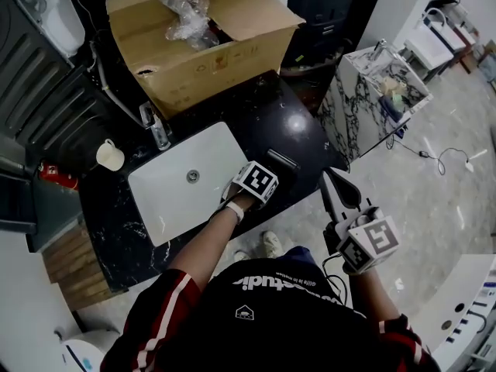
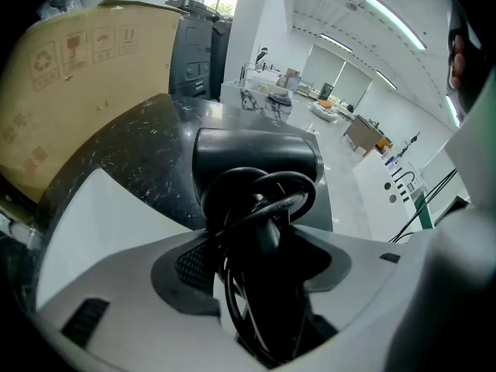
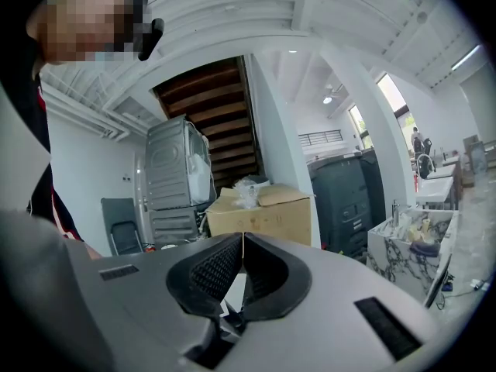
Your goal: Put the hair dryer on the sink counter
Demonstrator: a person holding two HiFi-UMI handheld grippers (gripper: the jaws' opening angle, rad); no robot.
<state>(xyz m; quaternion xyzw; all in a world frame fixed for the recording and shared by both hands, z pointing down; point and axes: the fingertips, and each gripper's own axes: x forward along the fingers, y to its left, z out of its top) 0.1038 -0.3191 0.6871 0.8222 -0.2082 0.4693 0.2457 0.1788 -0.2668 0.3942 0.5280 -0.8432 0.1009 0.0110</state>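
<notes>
The black hair dryer (image 1: 283, 162) lies on the black sink counter (image 1: 263, 115), near its front right corner and just right of the white basin (image 1: 174, 200). My left gripper (image 1: 267, 178) sits over it. In the left gripper view the hair dryer (image 2: 256, 157) points away, its handle and coiled cord (image 2: 260, 208) between the wide jaws of the left gripper (image 2: 263, 258). A pale gap shows beside the left pad (image 2: 194, 266), so the pads do not press. My right gripper (image 1: 339, 188) hangs off the counter to the right. The right gripper (image 3: 243, 242) is shut on nothing.
A large cardboard box (image 1: 201, 53) with crumpled plastic stands at the back of the counter. A faucet (image 1: 157, 128) and a cream cup (image 1: 110, 155) are left of the basin. A marble-patterned stand (image 1: 364, 99) is on the floor to the right.
</notes>
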